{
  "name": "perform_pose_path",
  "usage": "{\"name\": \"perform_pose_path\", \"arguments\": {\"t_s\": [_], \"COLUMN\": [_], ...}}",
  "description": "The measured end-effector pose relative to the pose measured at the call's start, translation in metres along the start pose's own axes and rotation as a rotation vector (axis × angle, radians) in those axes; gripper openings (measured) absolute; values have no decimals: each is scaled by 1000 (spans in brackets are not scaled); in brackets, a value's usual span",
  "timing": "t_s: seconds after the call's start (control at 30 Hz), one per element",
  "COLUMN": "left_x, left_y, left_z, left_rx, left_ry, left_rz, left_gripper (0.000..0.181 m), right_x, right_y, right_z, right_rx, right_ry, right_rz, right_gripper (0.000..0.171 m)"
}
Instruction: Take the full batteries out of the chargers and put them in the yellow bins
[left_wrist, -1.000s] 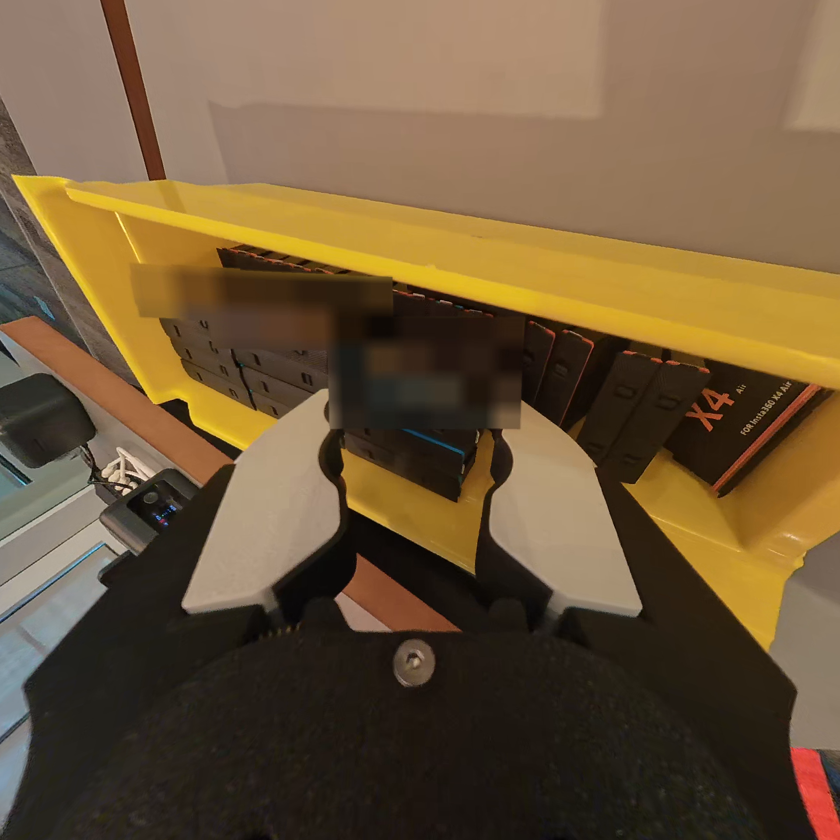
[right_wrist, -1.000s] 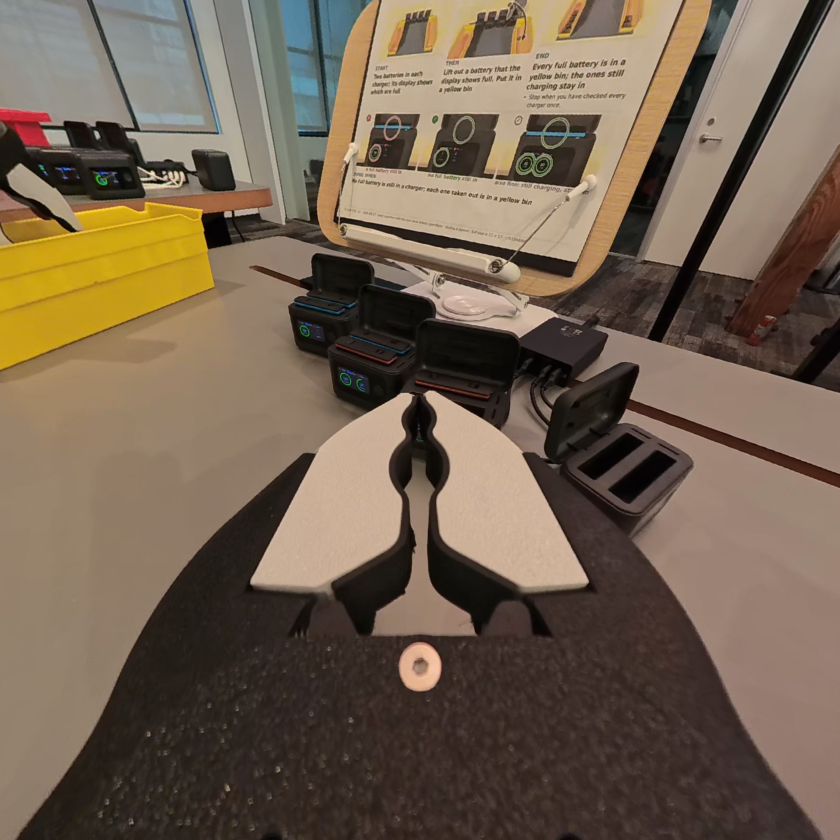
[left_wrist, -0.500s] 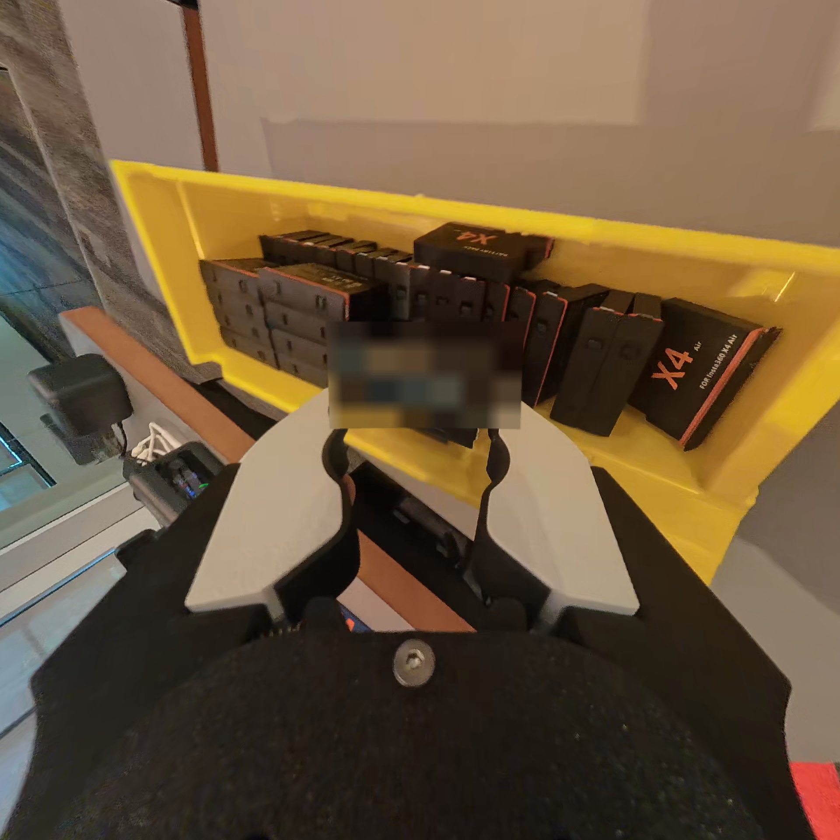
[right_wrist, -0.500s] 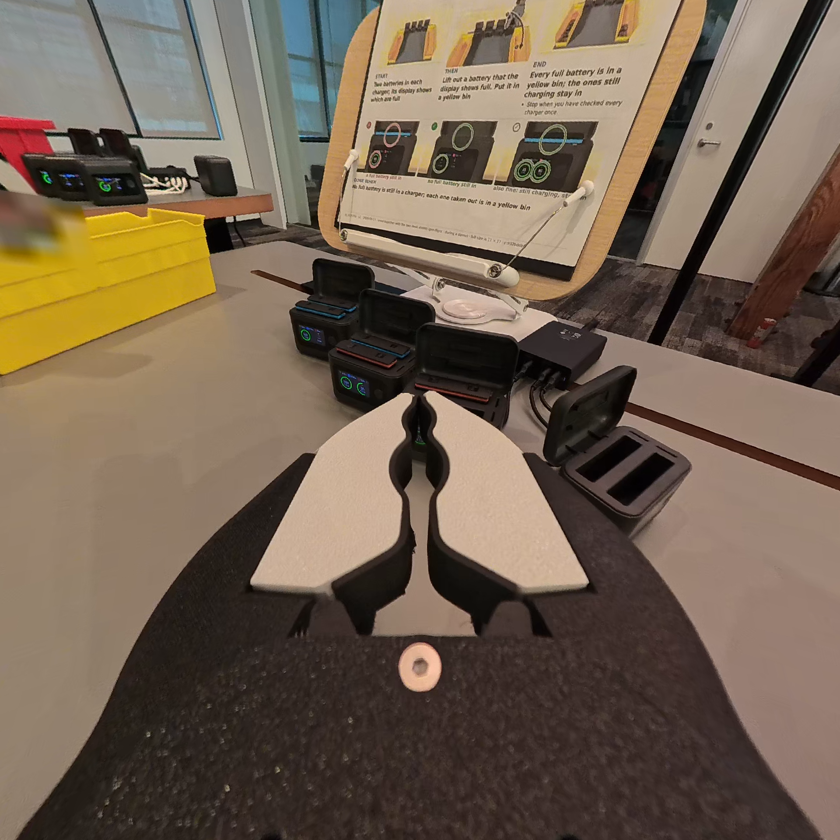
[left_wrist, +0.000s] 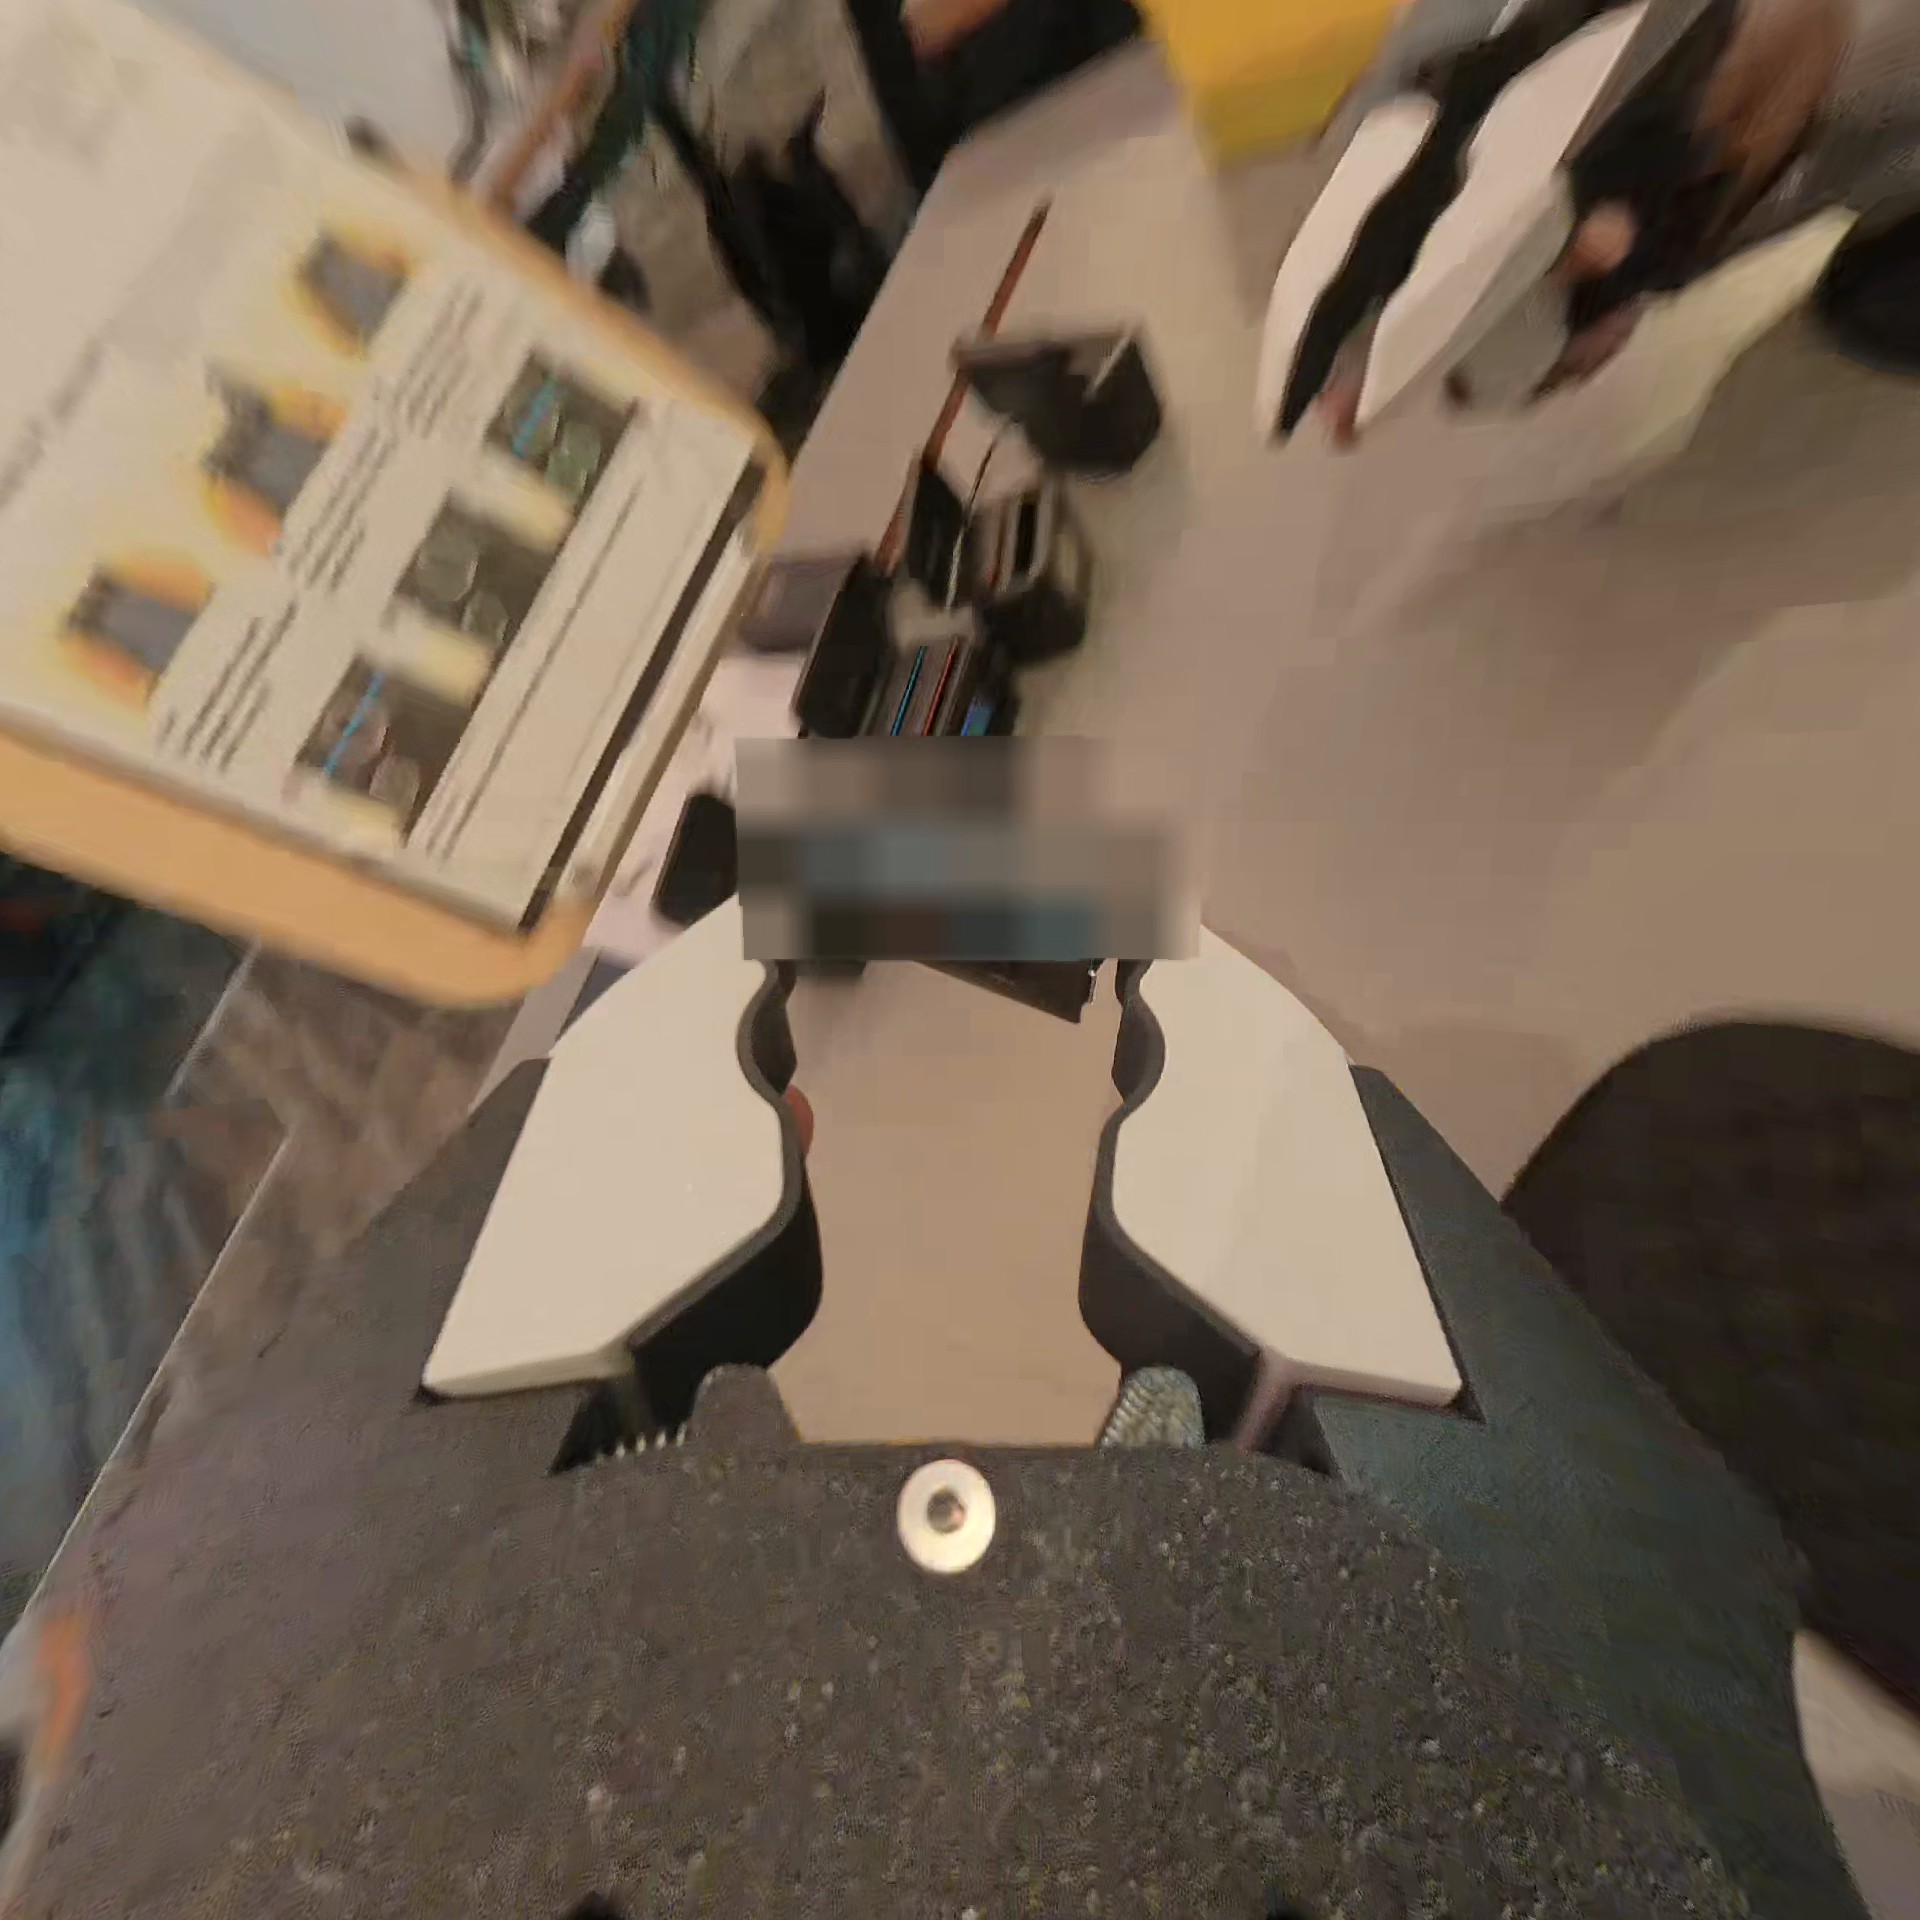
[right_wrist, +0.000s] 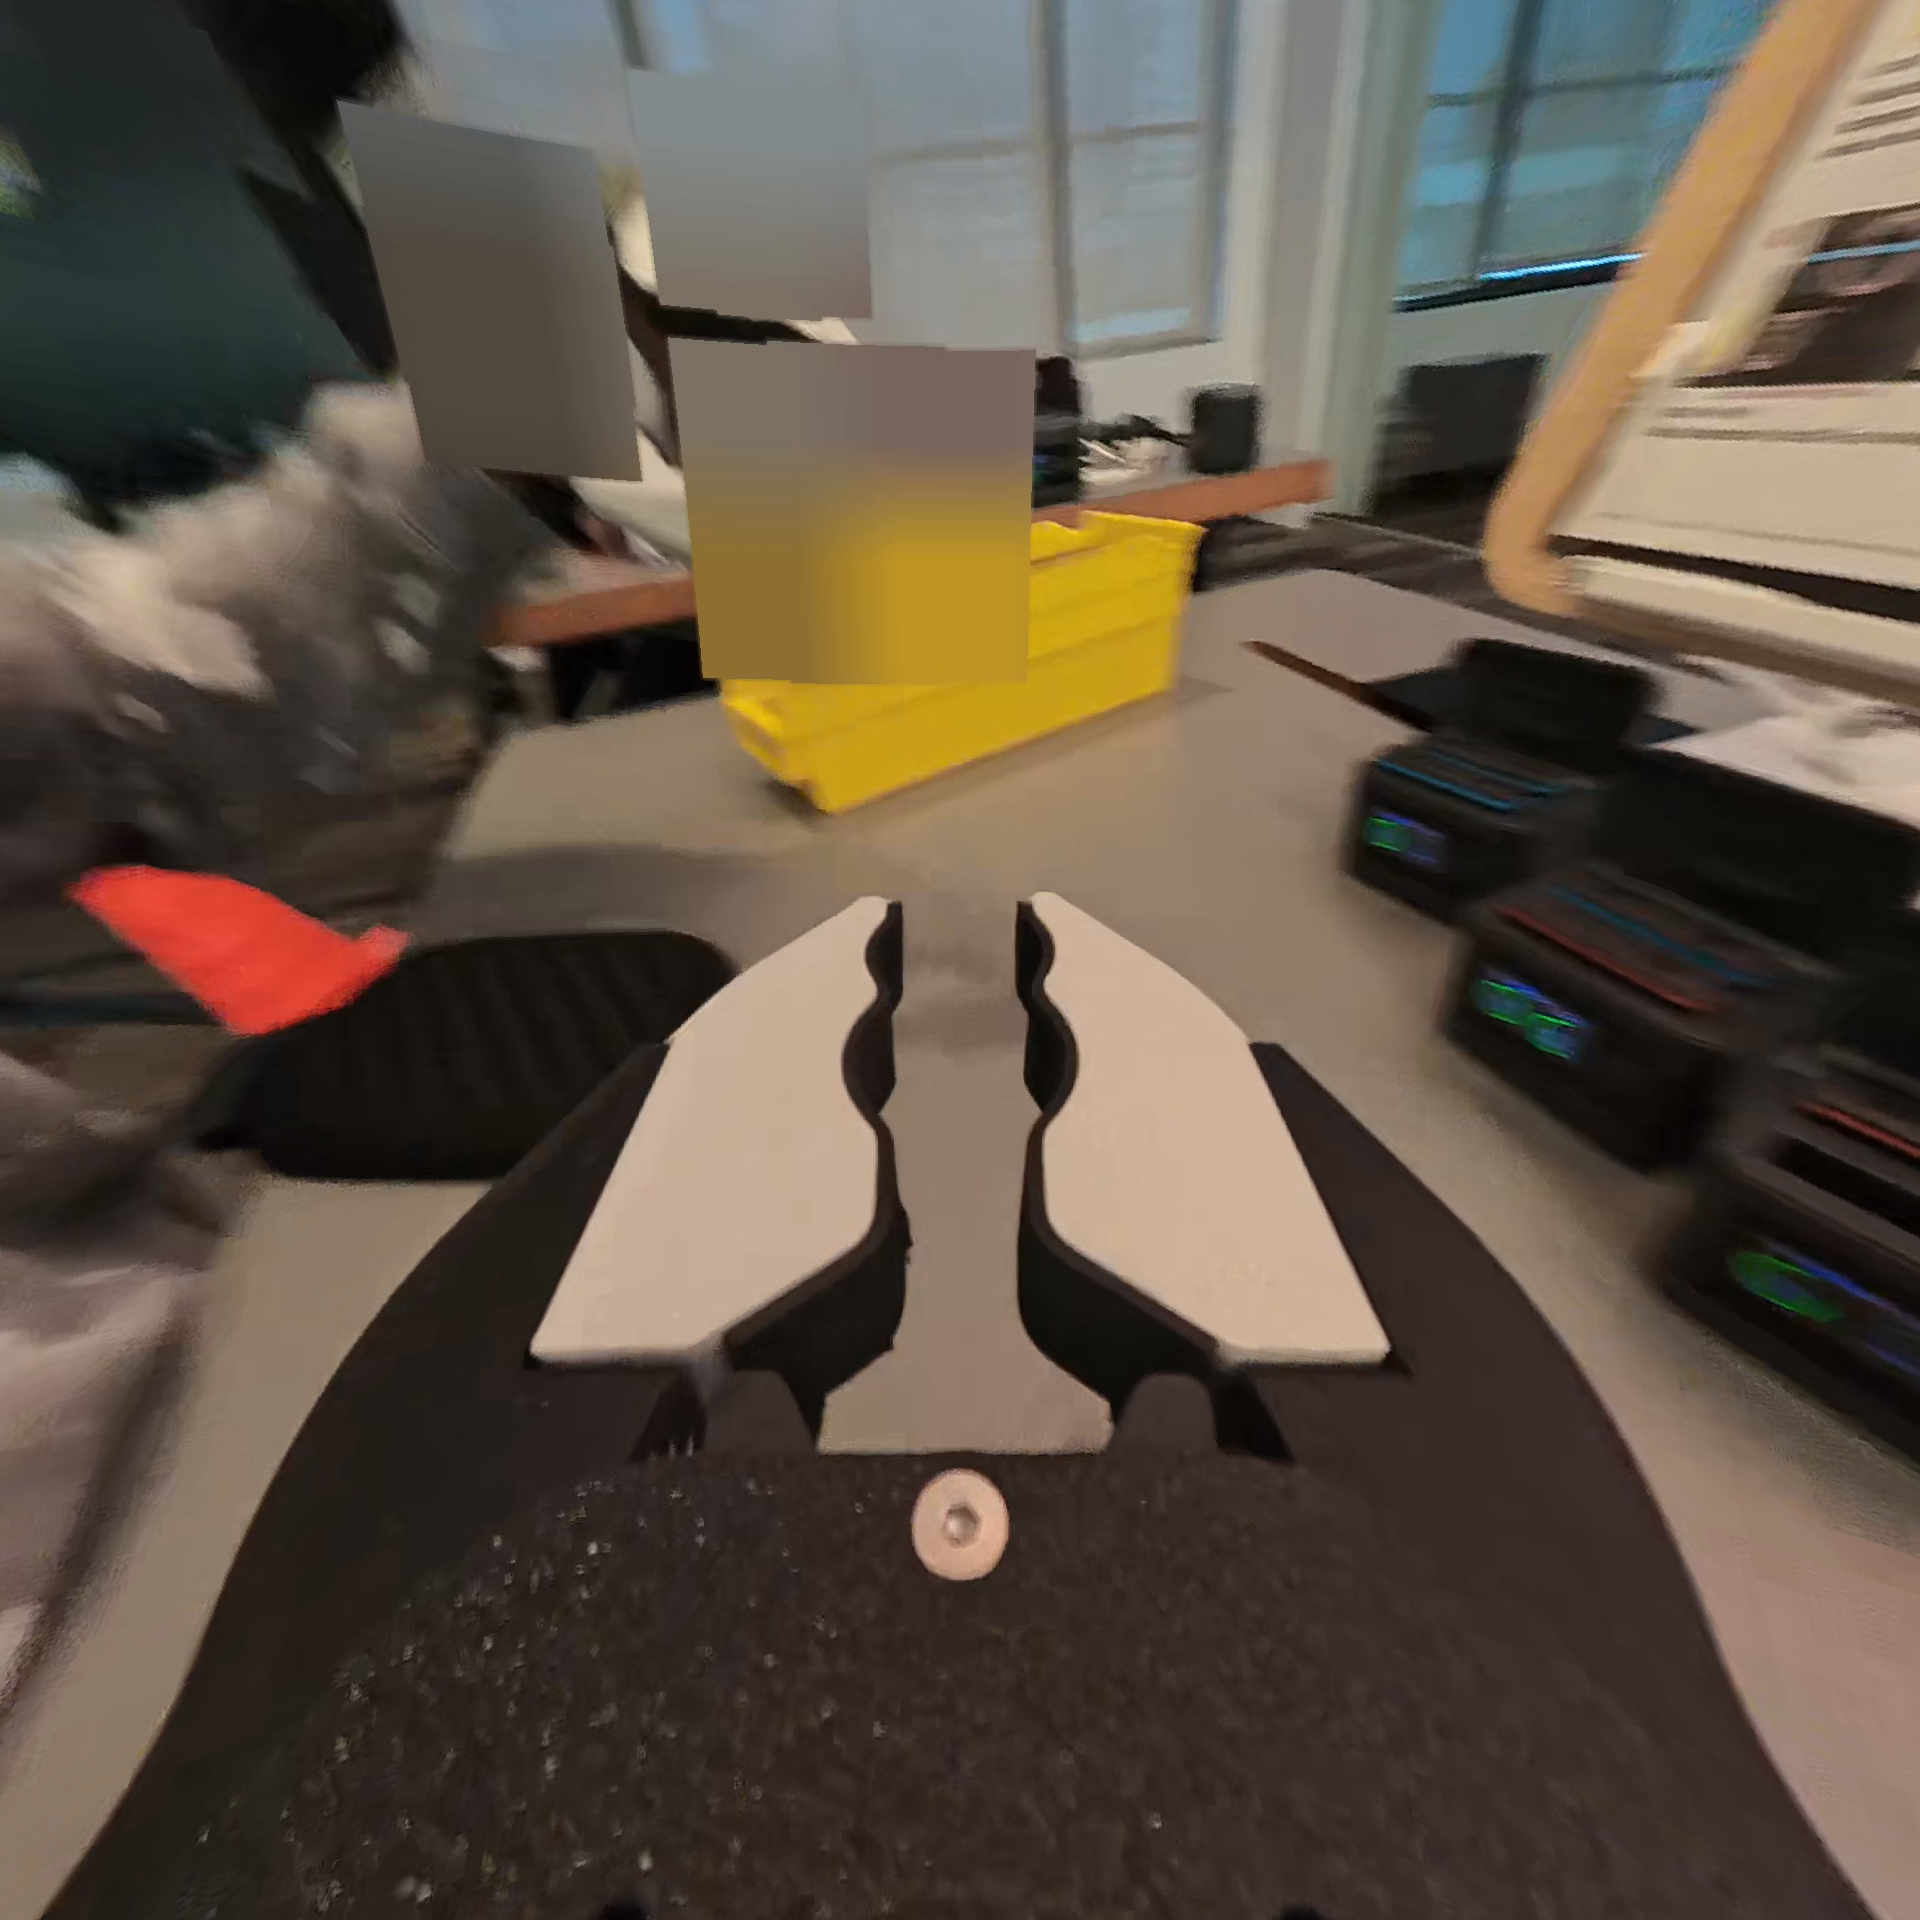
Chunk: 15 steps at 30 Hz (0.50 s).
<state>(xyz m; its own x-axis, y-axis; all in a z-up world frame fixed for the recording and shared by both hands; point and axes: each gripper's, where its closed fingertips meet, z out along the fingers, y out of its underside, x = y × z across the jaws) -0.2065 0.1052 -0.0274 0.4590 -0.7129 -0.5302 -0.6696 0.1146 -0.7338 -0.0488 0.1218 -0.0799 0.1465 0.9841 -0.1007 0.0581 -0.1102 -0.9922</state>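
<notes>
Left gripper (left_wrist: 951, 971): white fingers clamped on a dark slab-shaped battery (left_wrist: 1039, 987), its upper part masked, above the grey tabletop (left_wrist: 1455, 779).
Right gripper (right_wrist: 956, 920): fingers slightly apart, nothing between them.
Yellow plastic bins (right_wrist: 1101, 644): stacked on the tabletop, beyond the right gripper.
Black open-lidded chargers (right_wrist: 1579, 997): in a row right of the bins, screens lit green.
Wood-framed instruction board (left_wrist: 343, 499): just behind the chargers.

office | grey table (right_wrist: 1039, 831) | big windows (right_wrist: 1132, 208) | desk behind (right_wrist: 1195, 488) | propped instruction board (left_wrist: 343, 540)
</notes>
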Motion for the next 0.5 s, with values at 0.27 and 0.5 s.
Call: {"name": "perform_pose_path", "arguments": {"t_s": [0.27, 0.5], "left_x": [69, 87], "left_y": [-103, -121], "left_z": [79, 110], "left_rx": [383, 423], "left_ry": [87, 96], "left_rz": [28, 50], "left_gripper": [60, 60], "right_x": [-39, -27], "right_y": [-49, -55], "right_z": [-12, -26], "right_rx": [249, 307], "right_ry": [-423, -448], "right_rz": [523, 629], "right_gripper": [46, 14]}}
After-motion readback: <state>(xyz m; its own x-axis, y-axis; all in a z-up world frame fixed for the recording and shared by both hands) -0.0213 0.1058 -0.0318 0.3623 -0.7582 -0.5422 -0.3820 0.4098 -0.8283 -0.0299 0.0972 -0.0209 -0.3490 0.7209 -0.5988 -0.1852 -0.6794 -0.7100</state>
